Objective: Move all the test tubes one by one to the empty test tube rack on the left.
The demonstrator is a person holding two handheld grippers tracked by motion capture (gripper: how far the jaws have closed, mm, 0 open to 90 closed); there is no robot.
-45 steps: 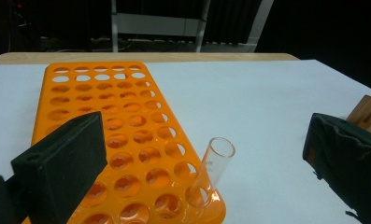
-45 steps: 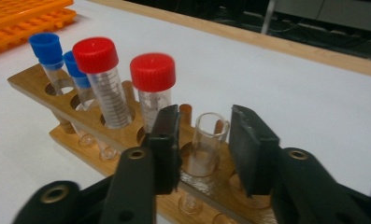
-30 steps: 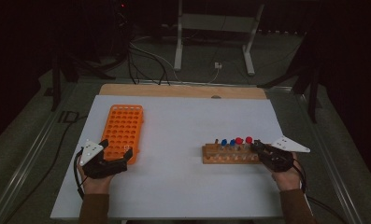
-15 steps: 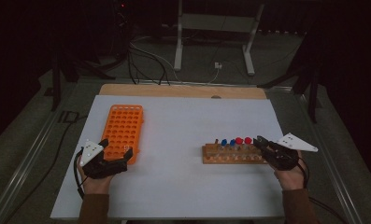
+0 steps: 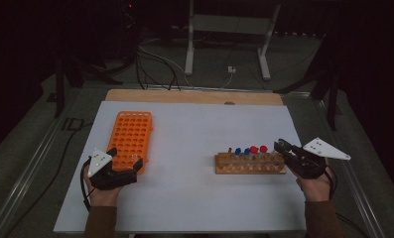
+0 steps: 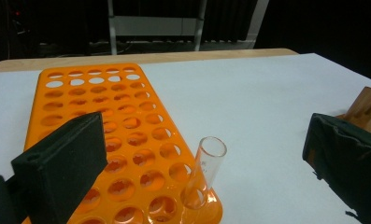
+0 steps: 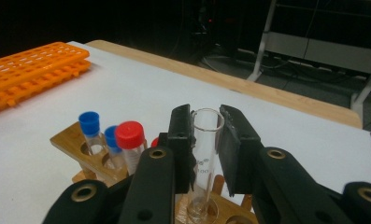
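Now I'm clamping the right gripper (image 7: 206, 140) jaws on a clear tube (image 7: 205, 154) standing in the wooden rack (image 5: 249, 163); my left gripper (image 6: 197, 154) is gaping wide, empty, over the orange rack (image 6: 103, 116).

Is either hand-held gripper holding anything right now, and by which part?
The right hand-held gripper clamps a clear glass test tube just below its open rim, its base in the wooden rack. The left hand-held gripper is open, holding nothing.
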